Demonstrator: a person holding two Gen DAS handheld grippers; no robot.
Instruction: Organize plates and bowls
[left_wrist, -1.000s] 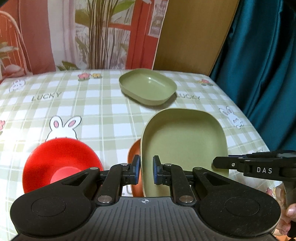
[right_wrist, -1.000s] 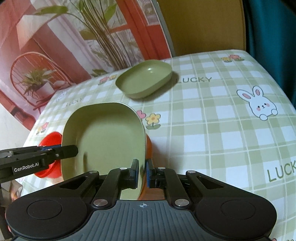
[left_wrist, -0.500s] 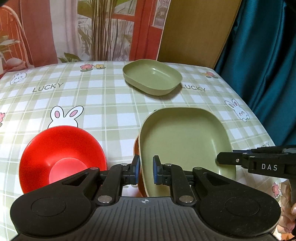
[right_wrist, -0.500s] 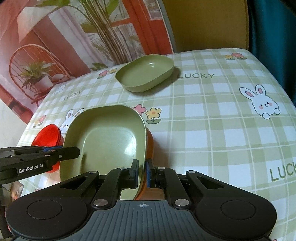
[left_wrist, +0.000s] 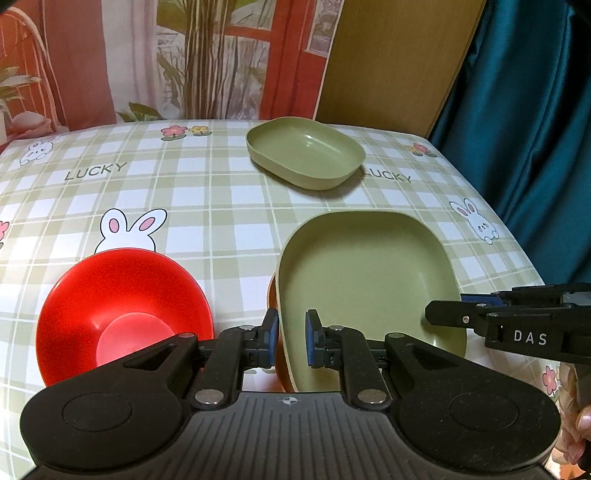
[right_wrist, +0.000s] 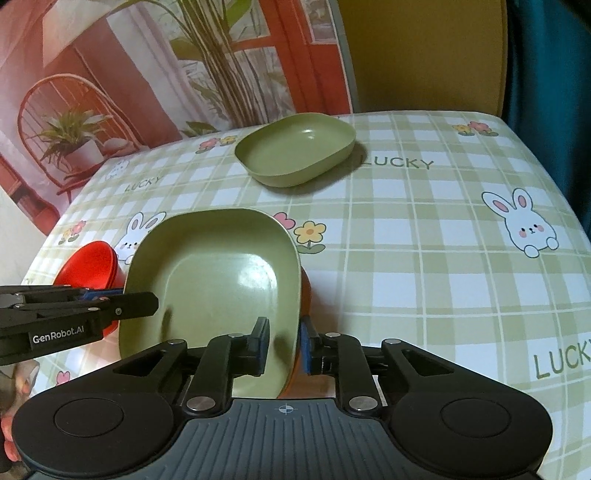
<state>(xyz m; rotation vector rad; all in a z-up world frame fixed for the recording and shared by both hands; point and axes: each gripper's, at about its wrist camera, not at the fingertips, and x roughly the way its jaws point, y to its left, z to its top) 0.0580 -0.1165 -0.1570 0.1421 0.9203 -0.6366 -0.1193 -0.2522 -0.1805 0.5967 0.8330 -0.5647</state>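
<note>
Still clamps left gripper (left_wrist: 288, 341) on green plate (left_wrist: 364, 275) rim; right gripper (right_wrist: 282, 345) just easing apart around it, orange dish (right_wrist: 306, 291) beneath mostly hidden.

Black left gripper (left_wrist: 290, 338), blue-padded fingers (left_wrist: 272, 332), silver screws, "DAS" lettering

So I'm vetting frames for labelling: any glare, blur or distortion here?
Right wrist view: a soft white sheen on the large green plate, slight blur by the right gripper. Left wrist view: sharp, mild shine in the red bowl. Both: fisheye bending of the tablecloth checks.
</note>
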